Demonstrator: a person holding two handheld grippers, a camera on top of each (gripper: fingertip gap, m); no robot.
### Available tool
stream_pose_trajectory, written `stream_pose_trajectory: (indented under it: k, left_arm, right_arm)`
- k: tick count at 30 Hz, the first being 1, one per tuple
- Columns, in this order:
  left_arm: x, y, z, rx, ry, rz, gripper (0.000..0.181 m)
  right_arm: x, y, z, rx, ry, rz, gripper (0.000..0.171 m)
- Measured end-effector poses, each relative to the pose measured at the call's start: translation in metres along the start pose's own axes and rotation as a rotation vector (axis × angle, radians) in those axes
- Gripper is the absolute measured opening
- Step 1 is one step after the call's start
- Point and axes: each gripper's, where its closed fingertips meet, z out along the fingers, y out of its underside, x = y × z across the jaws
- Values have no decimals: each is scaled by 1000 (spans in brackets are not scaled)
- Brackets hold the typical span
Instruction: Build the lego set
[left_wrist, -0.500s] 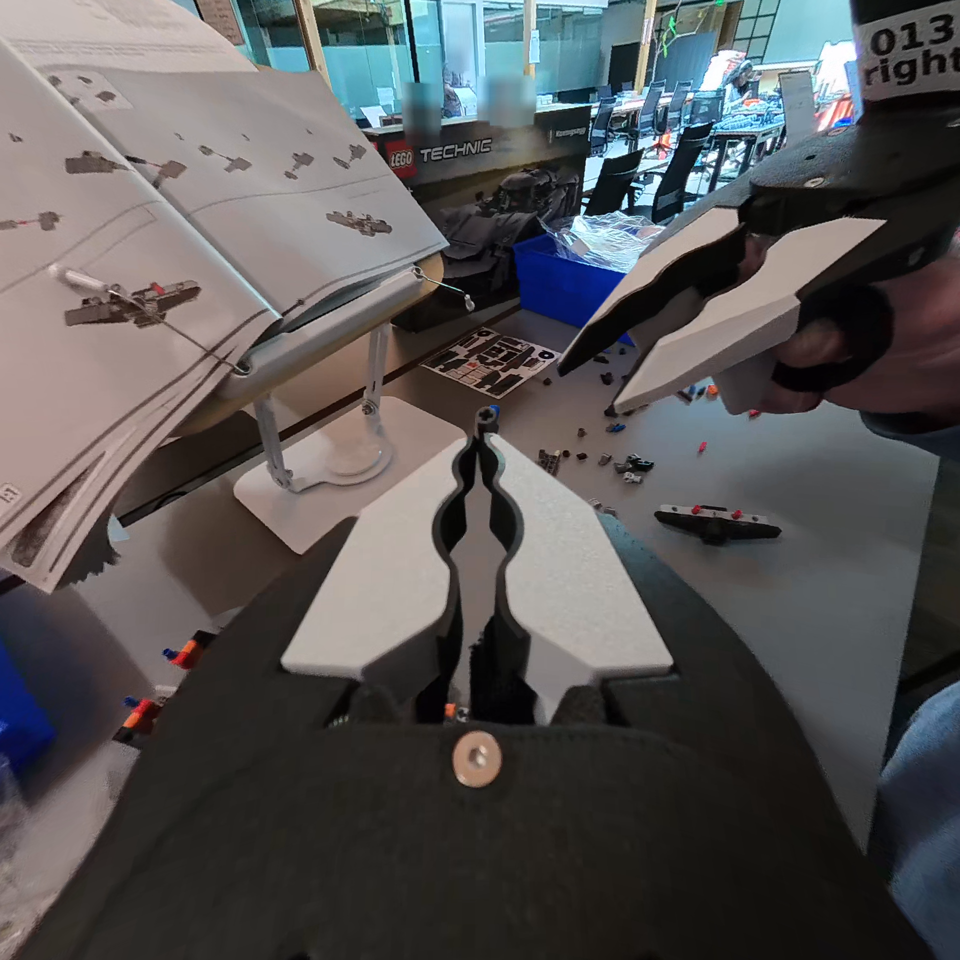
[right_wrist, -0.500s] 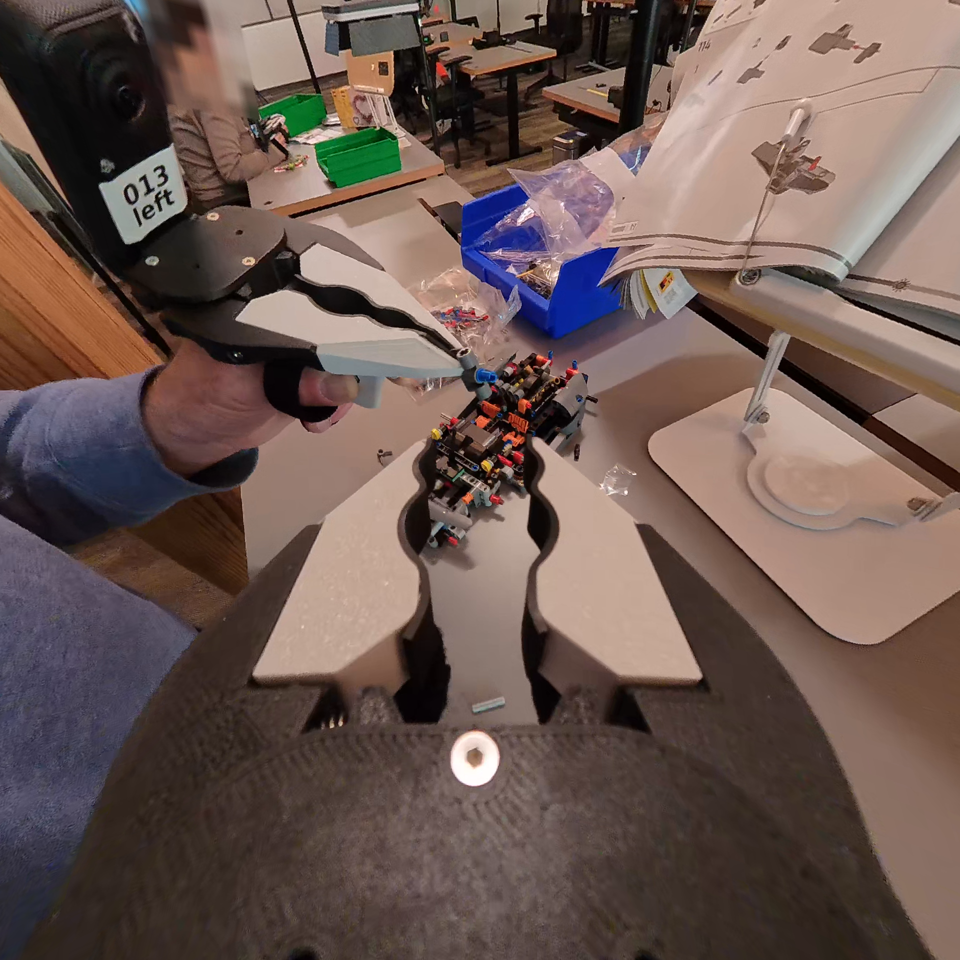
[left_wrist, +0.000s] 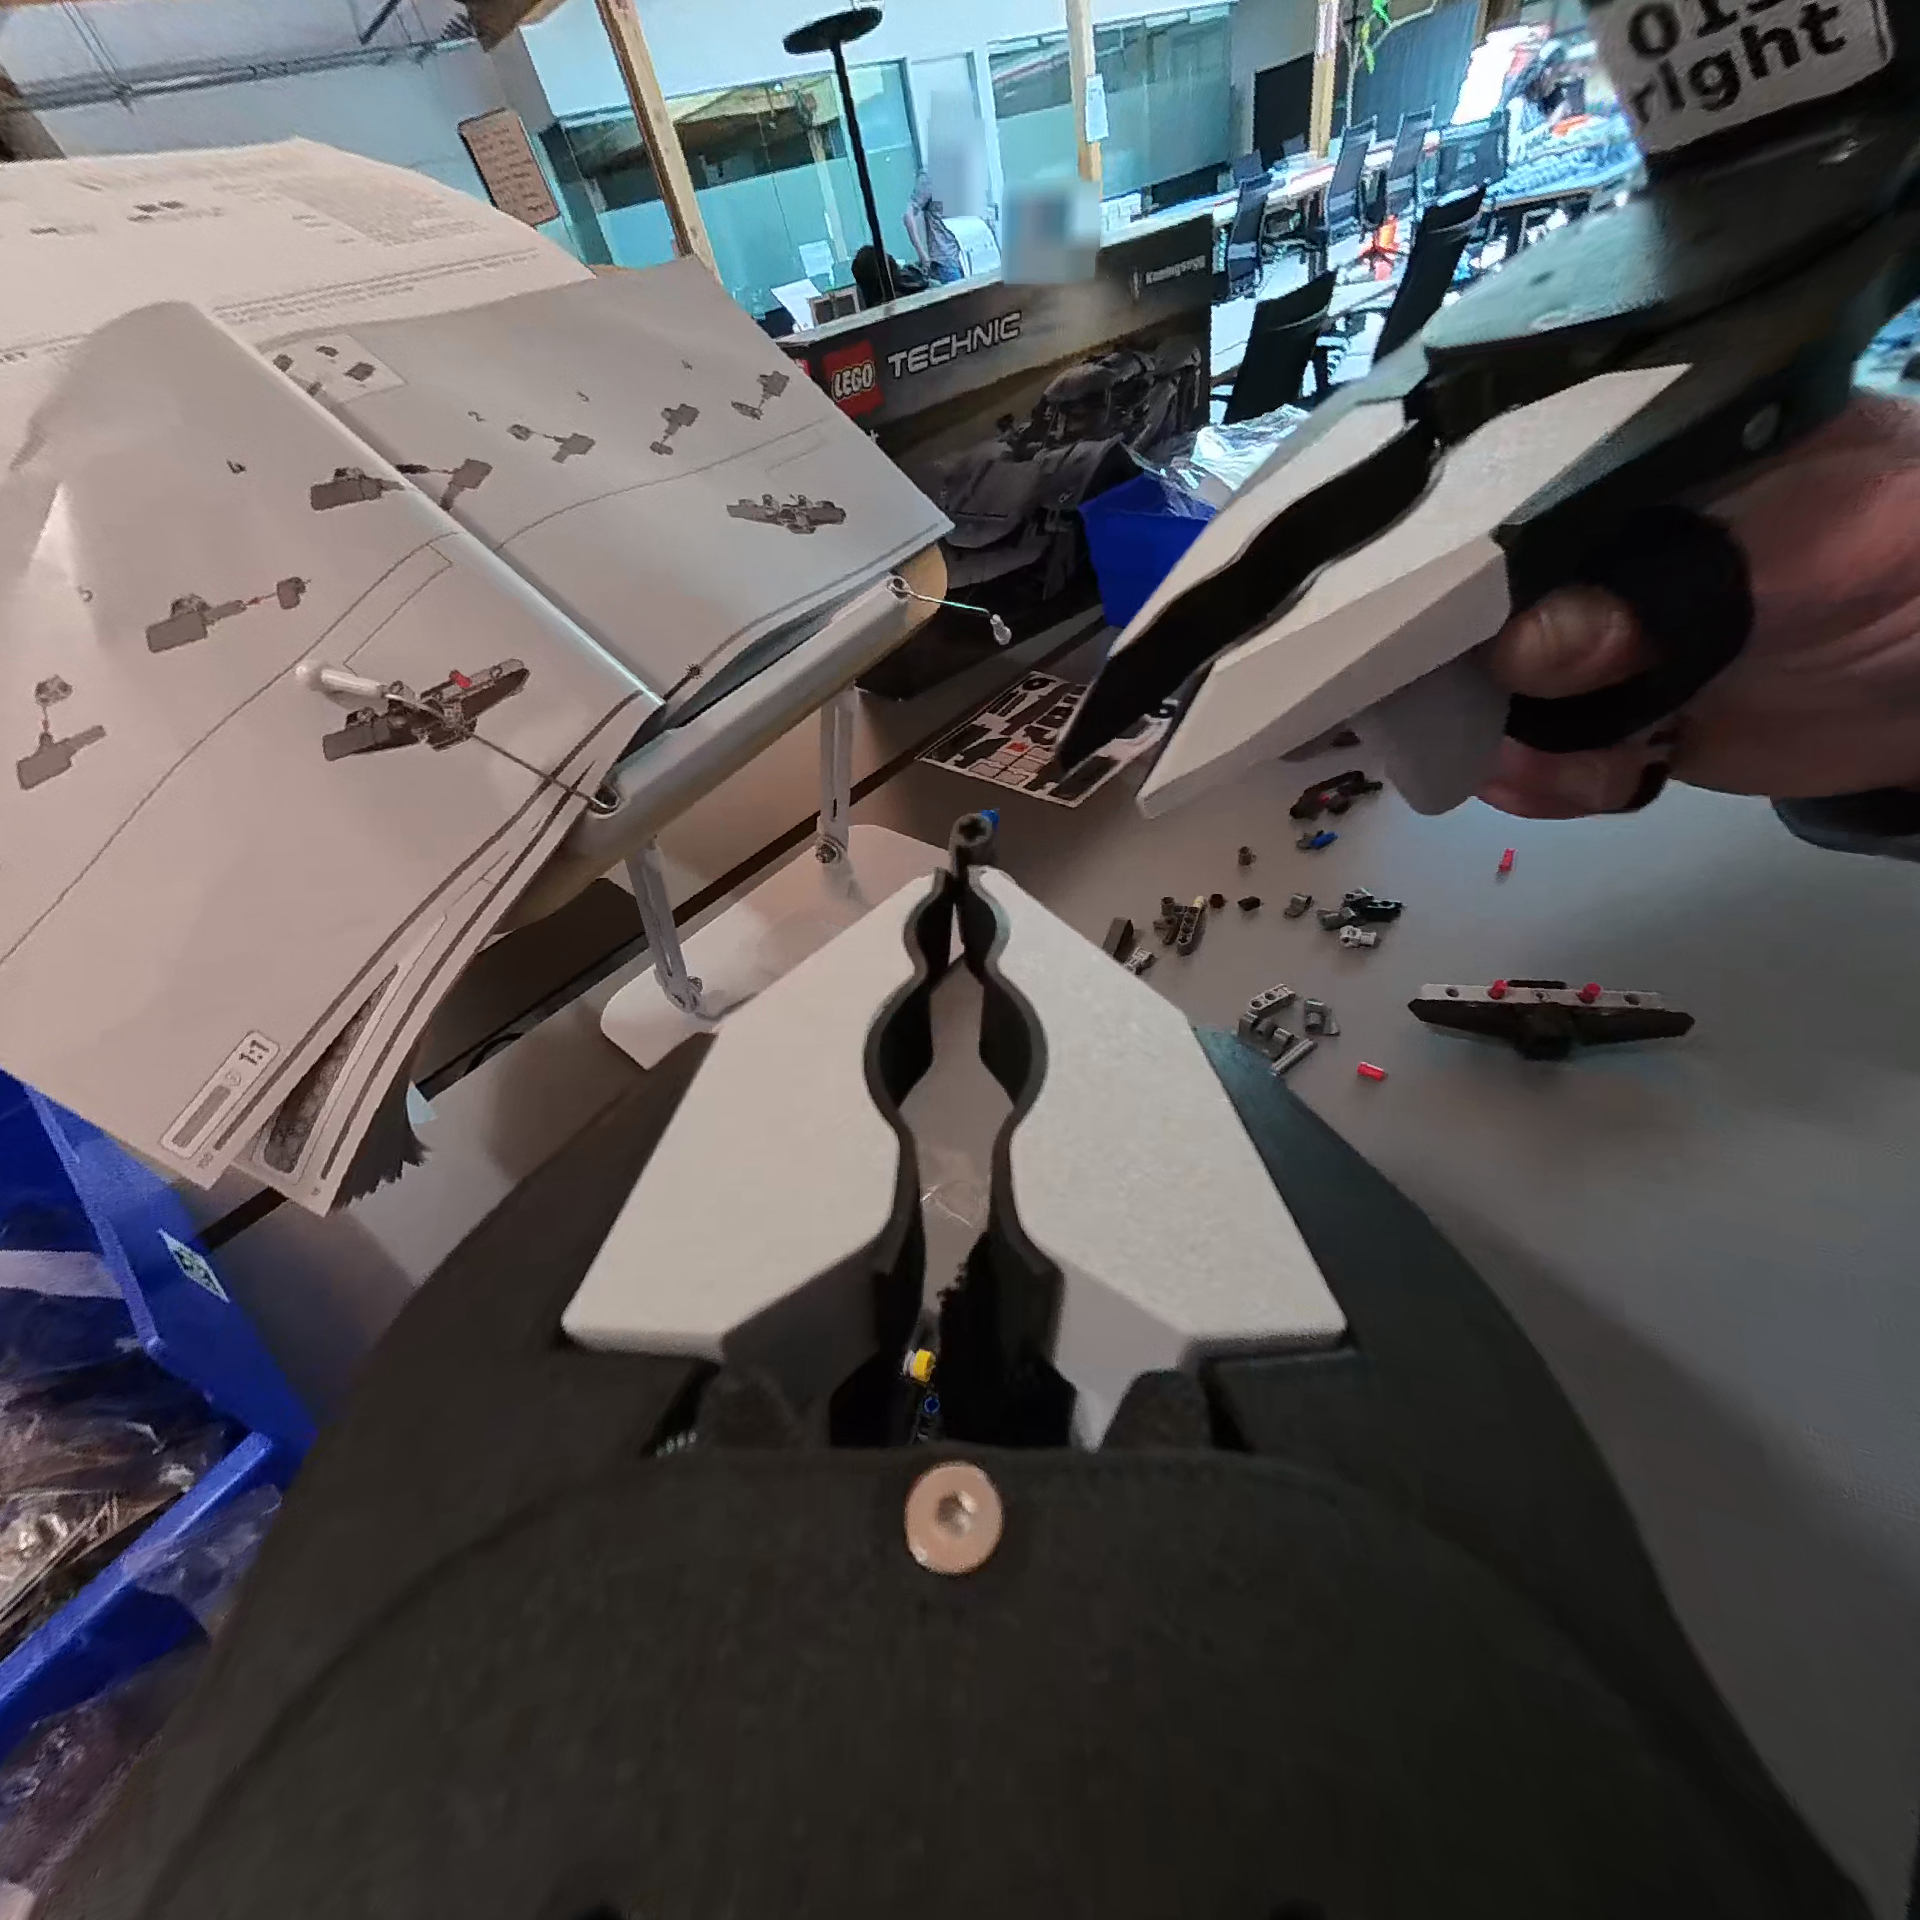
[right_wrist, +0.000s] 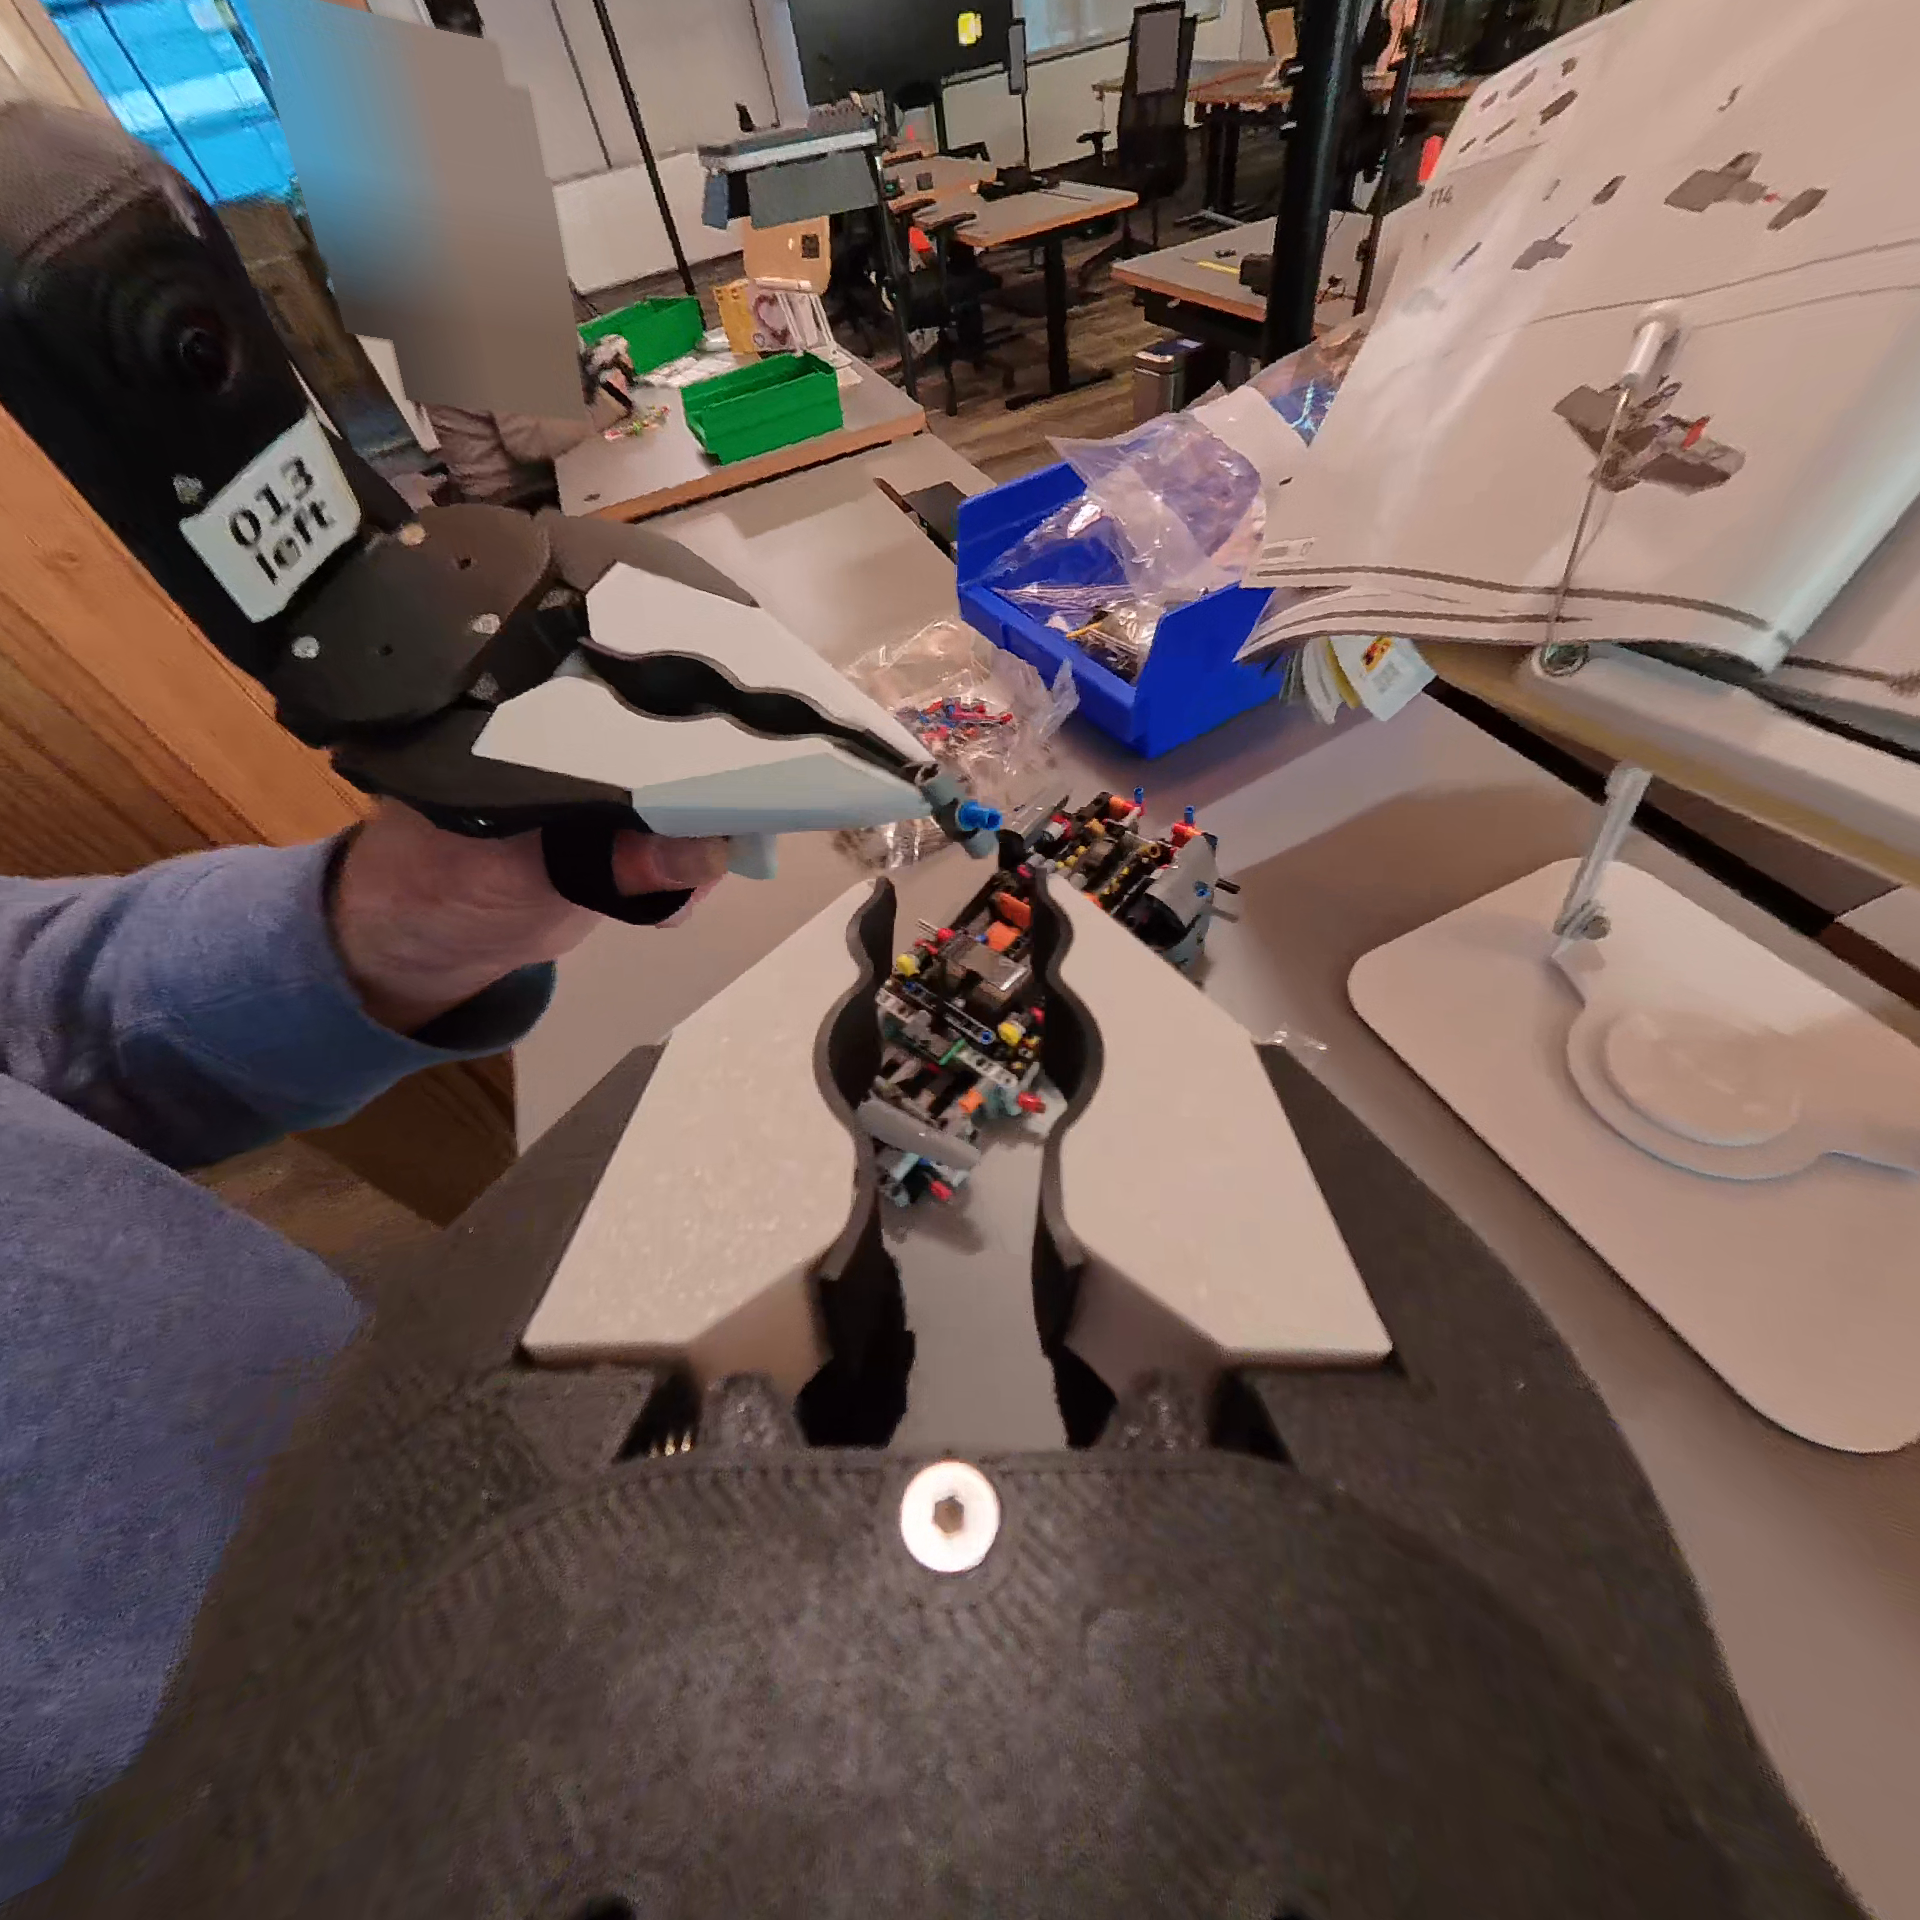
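We keep the left claw (left_wrist: 964, 868) clamped on a small grey connector (right_wrist: 958, 808) above the model (right_wrist: 971, 1023), presumably for insertion, the right claw (right_wrist: 961, 909) parted, empty.

Bright, even indoor light; daylight through far windows (left_wrist: 1039, 135), slightly blown out. Soft shadows on desk (left_wrist: 1662, 1247). Strong fisheye bending at edges. Motion blur on booklet (right_wrist: 1662, 260), background soft.

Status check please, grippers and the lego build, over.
Left gripper shut on small grey connector with blue pin. Right gripper open, empty, above the lego assembly. Nothing in the way between them.
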Motion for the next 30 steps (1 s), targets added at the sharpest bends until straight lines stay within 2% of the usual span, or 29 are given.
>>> stream_pose_trajectory:
  k: [5,9,12,17,30]
  left_arm:
    - [16,0,6,-24,95,34,0]
    - [30,-1,12,-35,168,44,0]
    - [35,-2,13,-26,216,32,0]
    - [37,-9,15,3,252,3,0]
    - [34,-24,19,117,306,-220,3]
  right_arm:
    - [3,5,2,-56,45,-135,18]
    - [2,13,-1,-87,26,-156,7]
    - [0,14,-6,-80,-1,-157,5]
    - [0,9,-13,-37,-45,-111,3]
    - [5,-4,-27,191,-190,172,1]
